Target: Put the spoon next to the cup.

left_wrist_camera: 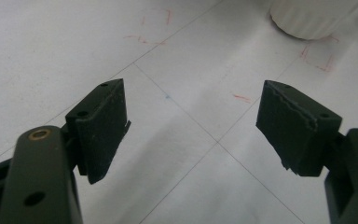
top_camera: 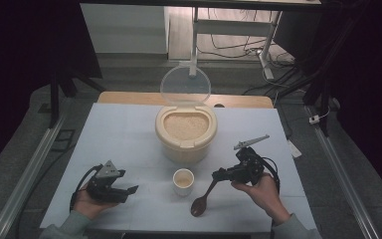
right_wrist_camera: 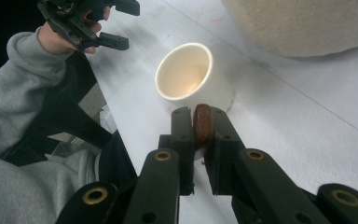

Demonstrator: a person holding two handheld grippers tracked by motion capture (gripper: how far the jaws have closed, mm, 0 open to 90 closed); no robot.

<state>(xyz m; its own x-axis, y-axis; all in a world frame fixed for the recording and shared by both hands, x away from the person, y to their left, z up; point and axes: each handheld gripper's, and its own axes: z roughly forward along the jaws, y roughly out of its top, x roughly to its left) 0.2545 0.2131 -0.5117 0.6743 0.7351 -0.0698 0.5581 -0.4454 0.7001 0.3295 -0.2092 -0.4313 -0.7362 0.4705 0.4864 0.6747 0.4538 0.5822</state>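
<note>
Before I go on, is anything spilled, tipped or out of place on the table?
Nothing stands out. The cream rice bin stands upright with its clear lid open, the small white cup is upright, and the right hand-held gripper clamps the brown wooden spoon. No spilled grains are visible.

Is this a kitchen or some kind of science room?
Probably a lab or recording room, not a kitchen. The white table stands between metal rails, cables trail across the floor behind it, and dark curtains hang at the sides. The rice bucket is only a prop.
</note>
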